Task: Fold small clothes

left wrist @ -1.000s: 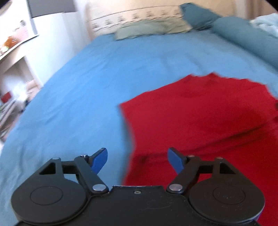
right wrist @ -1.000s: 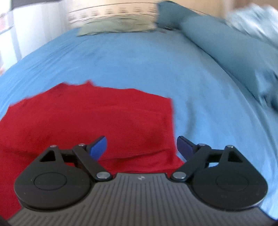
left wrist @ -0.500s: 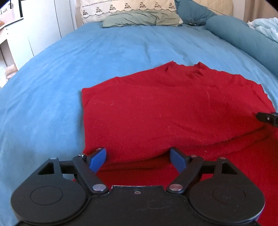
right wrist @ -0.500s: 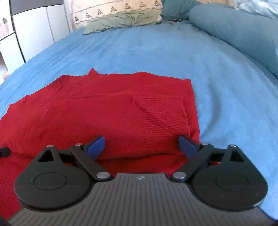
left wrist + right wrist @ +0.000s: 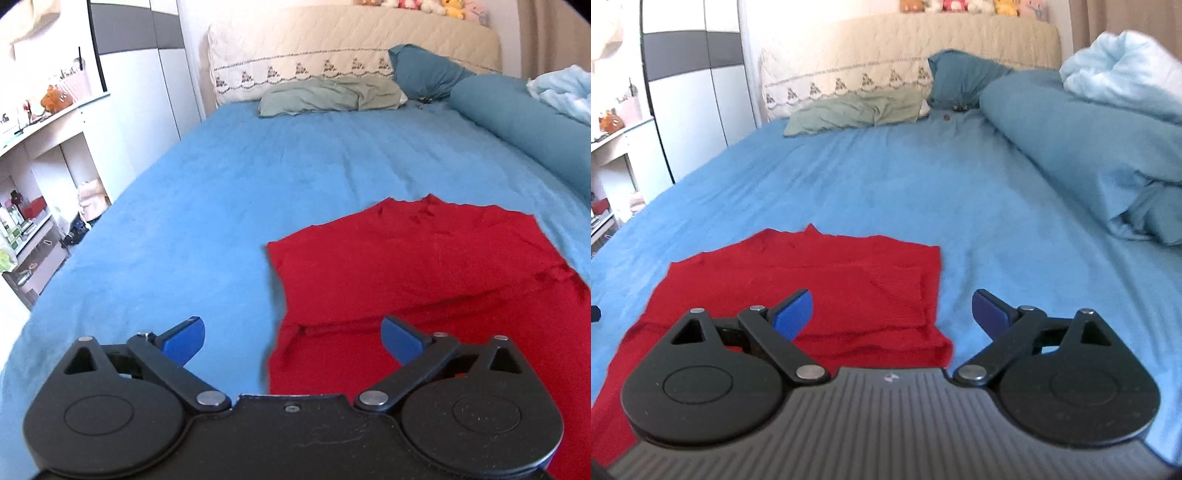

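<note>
A red knit garment point(image 5: 417, 266) lies folded flat on the blue bed sheet point(image 5: 221, 192). Its upper layer is folded over the lower part. My left gripper point(image 5: 291, 338) is open and empty, raised above the garment's near left edge. In the right wrist view the same garment point(image 5: 827, 280) shows with a ribbed cuff point(image 5: 897, 295) folded in at its right side. My right gripper point(image 5: 892, 312) is open and empty, raised above the garment's near right corner. A tip of the left gripper point(image 5: 594, 314) shows at the left edge.
Pillows point(image 5: 328, 96) and a cream headboard point(image 5: 351, 48) stand at the far end. A rolled teal duvet point(image 5: 1071, 140) and a pale blue blanket point(image 5: 1123, 74) lie along the right. White shelves point(image 5: 33, 177) and a wardrobe point(image 5: 690, 92) stand left of the bed.
Both grippers have lifted and pulled back from the garment, staying open. The garment now looks smaller and farther away. The left gripper has swung left, so more bare sheet shows.
</note>
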The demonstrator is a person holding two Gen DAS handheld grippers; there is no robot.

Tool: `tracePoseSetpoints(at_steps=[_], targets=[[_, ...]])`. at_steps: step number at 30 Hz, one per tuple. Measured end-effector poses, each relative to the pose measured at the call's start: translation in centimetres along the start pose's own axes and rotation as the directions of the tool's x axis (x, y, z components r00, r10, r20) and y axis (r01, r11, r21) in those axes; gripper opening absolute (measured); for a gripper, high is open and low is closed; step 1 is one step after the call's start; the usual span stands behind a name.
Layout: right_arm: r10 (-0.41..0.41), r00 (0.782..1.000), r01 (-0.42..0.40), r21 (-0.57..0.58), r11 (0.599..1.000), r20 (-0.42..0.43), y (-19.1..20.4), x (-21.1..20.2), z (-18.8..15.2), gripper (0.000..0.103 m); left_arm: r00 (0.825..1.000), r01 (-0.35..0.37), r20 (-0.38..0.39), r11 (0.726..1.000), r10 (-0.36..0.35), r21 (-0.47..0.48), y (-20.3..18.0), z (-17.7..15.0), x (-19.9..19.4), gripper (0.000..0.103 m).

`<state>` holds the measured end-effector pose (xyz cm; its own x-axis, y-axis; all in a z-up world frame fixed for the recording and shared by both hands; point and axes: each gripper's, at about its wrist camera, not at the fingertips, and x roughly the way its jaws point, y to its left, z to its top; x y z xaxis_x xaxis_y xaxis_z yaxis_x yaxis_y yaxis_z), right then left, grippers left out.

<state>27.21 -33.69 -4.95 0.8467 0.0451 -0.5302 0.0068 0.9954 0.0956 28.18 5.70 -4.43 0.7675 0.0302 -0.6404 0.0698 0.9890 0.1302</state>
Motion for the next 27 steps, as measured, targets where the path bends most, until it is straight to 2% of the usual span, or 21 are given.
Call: tracePoseSetpoints(at_steps=[3, 5, 7, 9, 12, 14, 17, 21, 22, 24, 27], targets=[[0.018, 0.999, -0.017, -0.021, 1.0, 0.027, 0.2, -4.7, -1.2, 0.103, 0.999, 0.025, 0.025, 0.998, -0.024, -0.049, 1.2, -1.5, -3.6, 0.103], [-0.001, 0.999, 0.001, -0.013, 1.0, 0.037, 0.4, -8.1, -2.5, 0.103, 0.999, 0.039, 0.033, 0.995, -0.036, -0.089, 1.5, -3.0, -6.2, 0.103], [0.005, 1.0, -0.005, 0.025, 1.0, -0.013, 0.2, -11.2, -3.2, 0.103, 0.998, 0.069, 0.005, 0.991, -0.069, -0.119, 1.4, -4.3, -8.3, 0.103], [0.023, 1.0, -0.022, 0.048, 0.999, -0.018, 0.0, -14.1, -4.2, 0.103, 0.997, 0.076, -0.01, 0.987, -0.078, -0.139, 1.3, -5.6, -10.3, 0.103], [0.03, 0.999, -0.031, -0.004, 1.0, -0.04, 0.0, -17.2, -6.0, 0.103, 0.992, 0.113, -0.037, 0.982, -0.12, -0.154, 1.1, -8.2, -12.9, 0.102], [0.047, 0.996, -0.048, -0.011, 0.999, -0.08, -0.3, -18.4, -7.9, 0.103, 0.988, 0.133, -0.053, 0.976, -0.144, -0.17, 1.2, -10.0, -13.7, 0.101], [0.07, 0.988, -0.07, 0.006, 0.998, -0.137, -0.7, -19.0, -11.3, 0.103, 0.981, 0.146, -0.094, 0.965, -0.169, -0.216, 1.5, -12.8, -13.5, 0.09], [0.037, 0.98, -0.039, -0.007, 0.999, -0.196, -0.4, -18.7, -15.5, 0.103, 0.973, 0.133, -0.148, 0.954, -0.178, -0.267, 1.6, -16.3, -12.6, 0.072], [0.021, 0.979, -0.024, -0.013, 1.0, -0.204, -0.3, -18.6, -16.4, 0.098, 0.97, 0.133, -0.159, 0.952, -0.181, -0.276, 1.6, -17.0, -12.2, 0.067], [-0.011, 0.978, 0.007, -0.02, 1.0, -0.21, -0.1, -18.2, -17.9, 0.093, 0.967, 0.133, -0.172, 0.948, -0.188, -0.289, 1.7, -18.4, -11.8, 0.061], [-0.033, 0.98, 0.035, 0.008, 0.999, -0.198, -0.4, -17.7, -19.4, 0.092, 0.965, 0.143, -0.169, 0.942, -0.201, -0.303, 1.4, -19.6, -11.1, 0.059]])
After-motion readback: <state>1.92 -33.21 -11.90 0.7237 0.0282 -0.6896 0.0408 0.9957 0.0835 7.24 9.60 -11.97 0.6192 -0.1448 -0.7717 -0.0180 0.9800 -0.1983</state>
